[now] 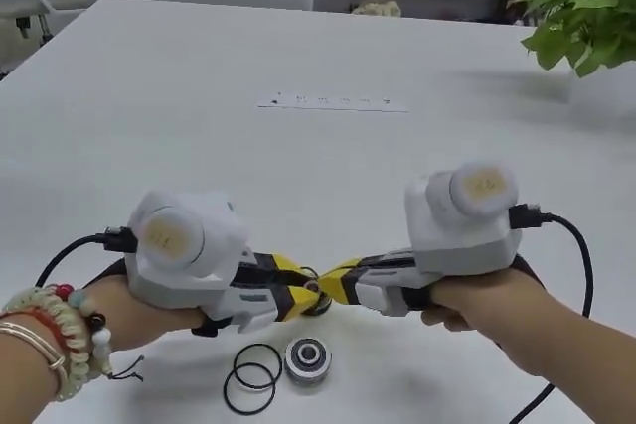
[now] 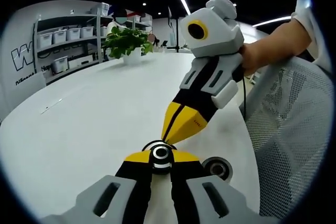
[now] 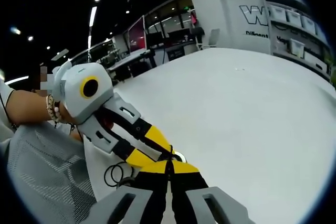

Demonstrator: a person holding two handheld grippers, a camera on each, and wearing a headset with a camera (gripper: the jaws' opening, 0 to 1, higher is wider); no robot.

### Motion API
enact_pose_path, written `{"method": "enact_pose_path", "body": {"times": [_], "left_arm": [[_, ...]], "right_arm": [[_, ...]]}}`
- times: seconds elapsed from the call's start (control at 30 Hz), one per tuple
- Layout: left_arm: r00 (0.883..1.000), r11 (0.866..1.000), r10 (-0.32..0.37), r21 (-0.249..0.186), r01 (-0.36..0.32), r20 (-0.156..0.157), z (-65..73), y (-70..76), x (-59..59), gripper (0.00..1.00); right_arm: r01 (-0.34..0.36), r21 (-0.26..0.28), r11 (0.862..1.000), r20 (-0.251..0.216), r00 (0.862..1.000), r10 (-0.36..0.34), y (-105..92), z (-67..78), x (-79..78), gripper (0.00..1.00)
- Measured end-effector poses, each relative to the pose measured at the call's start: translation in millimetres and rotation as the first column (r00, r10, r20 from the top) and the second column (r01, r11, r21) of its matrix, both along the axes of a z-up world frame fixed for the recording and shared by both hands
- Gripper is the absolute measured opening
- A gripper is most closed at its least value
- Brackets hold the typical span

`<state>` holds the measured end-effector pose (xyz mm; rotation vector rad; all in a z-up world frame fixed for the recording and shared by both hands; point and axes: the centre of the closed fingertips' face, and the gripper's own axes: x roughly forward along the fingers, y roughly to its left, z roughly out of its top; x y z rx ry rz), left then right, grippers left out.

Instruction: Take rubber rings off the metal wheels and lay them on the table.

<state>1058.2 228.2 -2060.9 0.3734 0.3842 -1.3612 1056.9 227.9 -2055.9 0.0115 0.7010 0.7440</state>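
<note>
Left tongs (image 2: 159, 158) clamp wheel (image 2: 161, 152); closed right tongs (image 2: 169, 139) perhaps pinch ring (image 2: 151, 145); wall (image 3: 223, 22) shows "W".

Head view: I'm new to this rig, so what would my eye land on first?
The left claw and right claw meeting tip to tip at the table's near edge, the left one gripping a wheel. Just below them lie two black rings beside a second wheel.

Tabletop (image 1: 199, 96): white, matte. Near front edge: 2 black rubber rings (image 1: 250, 380), overlapping, lying flat. Metal wheel (image 1: 308, 358) just R of rings, flat on its side. Ctr: thin white strip (image 1: 333, 102) w/ small marks. Far R corner: potted plant (image 1: 581, 17).
</note>
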Motion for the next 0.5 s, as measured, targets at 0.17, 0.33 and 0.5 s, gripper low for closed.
{"method": "enact_pose_path", "body": {"times": [0.17, 0.33, 0.5], "left_arm": [[1.0, 0.998, -0.001, 0.07, 0.001, -0.004, 0.7, 1.6, -0.1, 0.08], [1.0, 0.997, 0.0, 0.076, 0.002, -0.022, 1.7, 7.9, 0.0, 0.1], [0.999, 0.998, 0.003, 0.068, 0.0, -0.04, 9.8, 12.1, -0.6, 0.16]], "right_arm": [[0.008, -0.016, 1.0, -0.02, 1.0, -0.009, -1.7, -4.0, -2.8, 0.0], [0.004, -0.018, 1.0, -0.008, 1.0, -0.005, -0.9, -2.0, -1.9, 0.0], [0.019, -0.012, 1.0, 0.003, 1.0, -0.019, -3.6, 2.0, 0.5, 0.0]]}}
